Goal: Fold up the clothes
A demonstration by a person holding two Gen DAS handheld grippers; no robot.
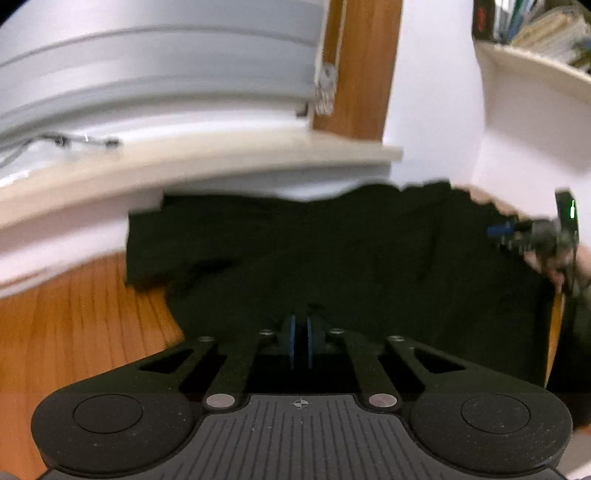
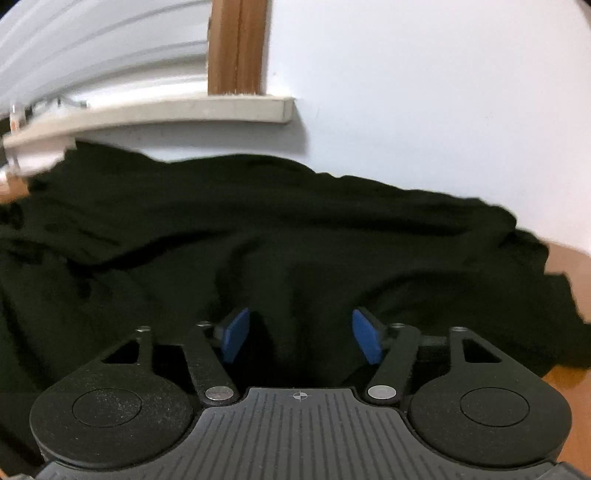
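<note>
A black garment (image 1: 351, 251) lies spread and wrinkled on the wooden table (image 1: 81, 314), reaching back to the wall. My left gripper (image 1: 300, 339) sits low over its near edge. The blue pads are pressed together on a small pucker of black cloth at the tips. In the right wrist view the same garment (image 2: 258, 229) fills the middle. My right gripper (image 2: 301, 338) stands open over it, a raised ridge of cloth lying between the blue pads (image 2: 236, 334) without touching them. The right gripper (image 1: 496, 230) also shows at the left view's right edge, held by a hand (image 1: 546, 266).
A pale window sill (image 1: 207, 162) juts out over the table's far side, with grey blinds (image 1: 147, 66) and a wooden frame (image 1: 365, 74) above it. White wall (image 2: 424, 110) stands behind the garment. A shelf of books (image 1: 535, 33) hangs at upper right. Bare table (image 2: 569, 266) shows at right.
</note>
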